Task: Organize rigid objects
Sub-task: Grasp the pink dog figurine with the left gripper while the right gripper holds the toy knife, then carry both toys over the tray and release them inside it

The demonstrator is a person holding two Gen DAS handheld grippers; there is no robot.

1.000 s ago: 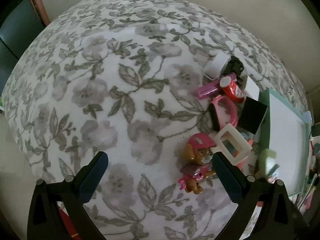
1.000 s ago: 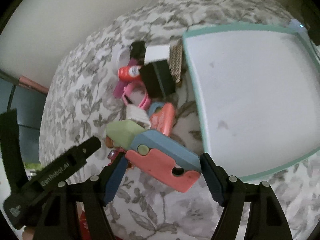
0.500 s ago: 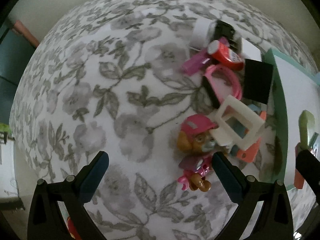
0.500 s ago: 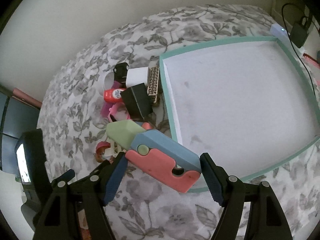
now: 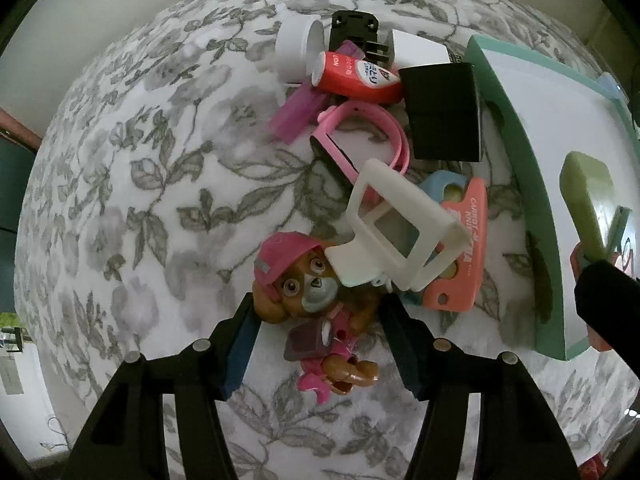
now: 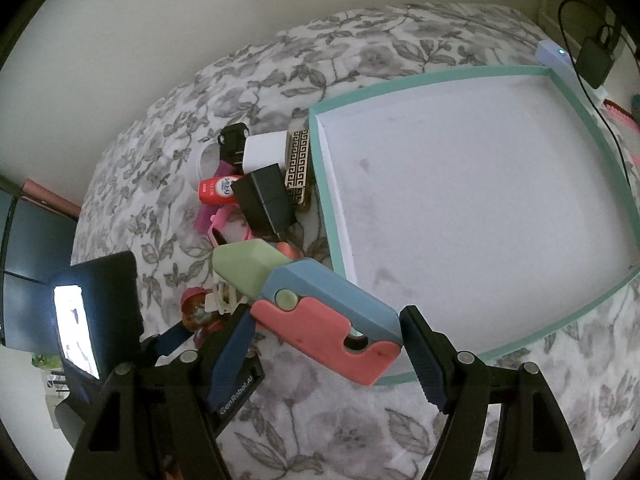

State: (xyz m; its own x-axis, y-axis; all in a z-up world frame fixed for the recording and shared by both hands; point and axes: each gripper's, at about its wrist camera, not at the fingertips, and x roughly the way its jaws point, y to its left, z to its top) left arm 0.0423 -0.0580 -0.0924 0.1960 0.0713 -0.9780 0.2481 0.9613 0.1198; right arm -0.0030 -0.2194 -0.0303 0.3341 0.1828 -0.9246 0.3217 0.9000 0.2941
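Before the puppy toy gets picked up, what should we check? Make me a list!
1. Brown puppy toy with pink cap sits between the left gripper fingers, which have just been closing: ok.
2. Fingers pressing the puppy: cannot tell.
3. White plastic frame clear of the puppy: not ok, it overlaps the head.
4. Right gripper holds the pink, blue and green toy knife: ok.
5. Teal-rimmed white tray has room: ok.
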